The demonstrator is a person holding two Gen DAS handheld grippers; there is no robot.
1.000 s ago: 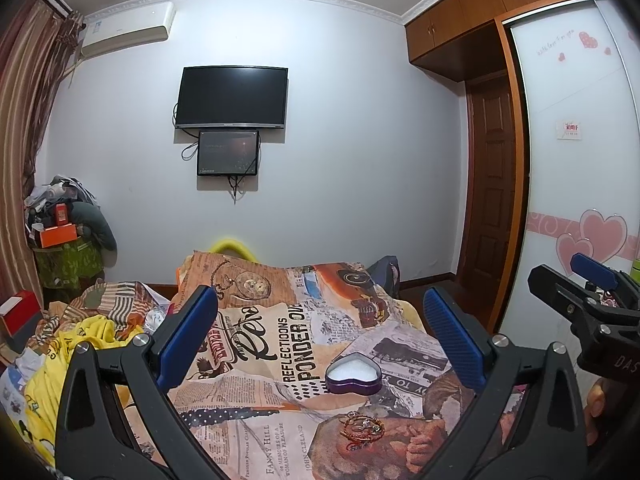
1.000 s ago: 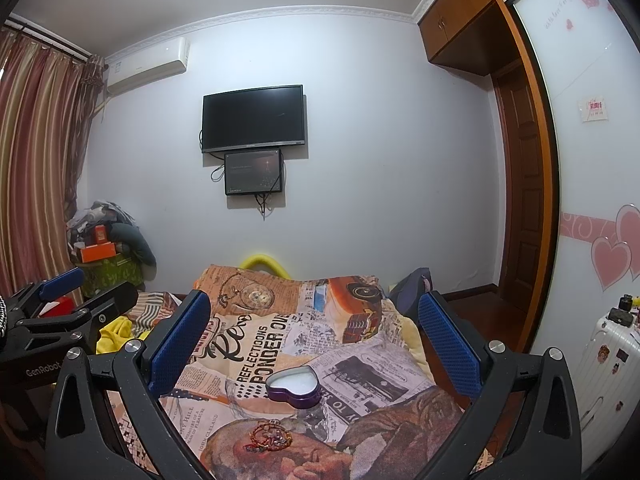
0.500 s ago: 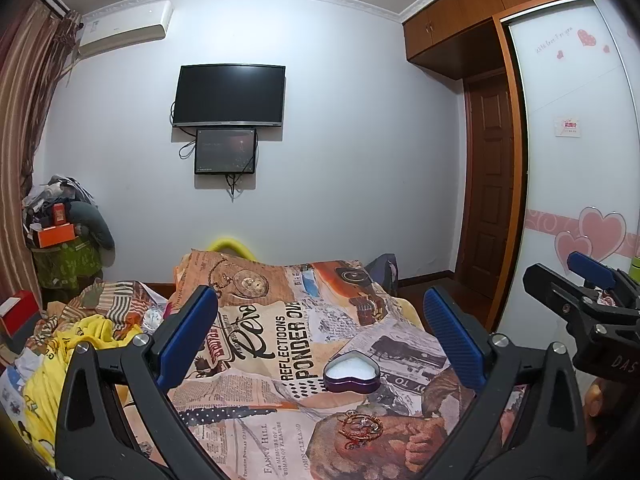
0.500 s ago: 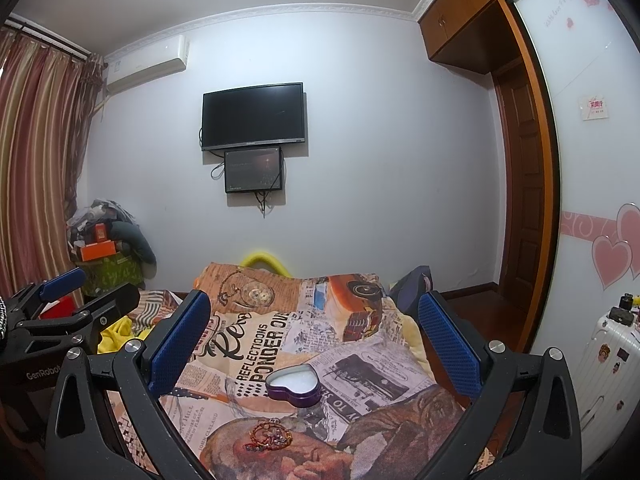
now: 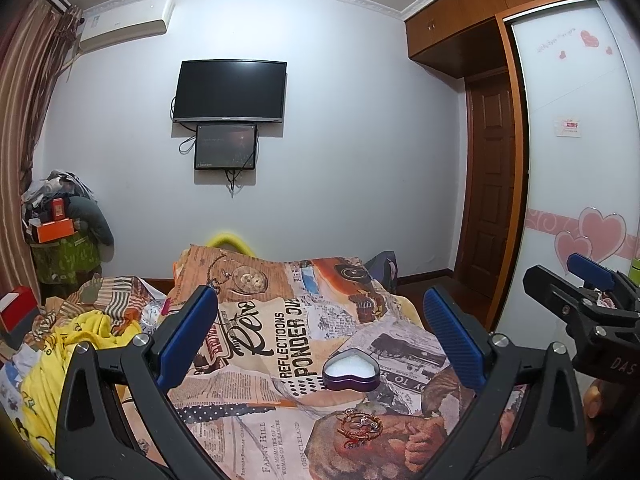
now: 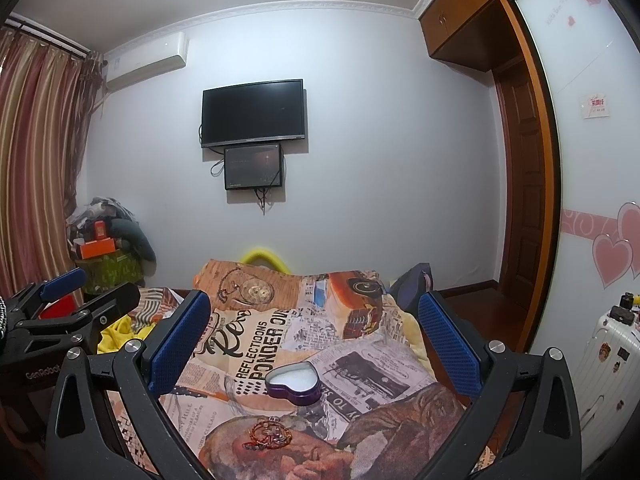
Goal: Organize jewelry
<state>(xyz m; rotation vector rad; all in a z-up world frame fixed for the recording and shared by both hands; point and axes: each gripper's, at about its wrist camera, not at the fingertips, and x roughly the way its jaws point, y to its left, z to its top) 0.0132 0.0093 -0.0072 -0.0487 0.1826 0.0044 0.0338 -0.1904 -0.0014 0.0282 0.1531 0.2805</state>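
The left tool [image 5: 318,344] is spread wide with nothing between its blue pads, held above the near part of the bed [image 5: 256,432]. The right tool [image 6: 314,342] is just as wide apart and also holds nothing, hanging beside the left one over the same stretch. Under both, on the newspaper-print blanket [image 6: 360,368], lies a tangle of reddish-gold jewelry [image 5: 359,427] toward the near edge. Just beyond it, apart, sits an open purple heart-shaped box [image 5: 351,369] with a white lining.
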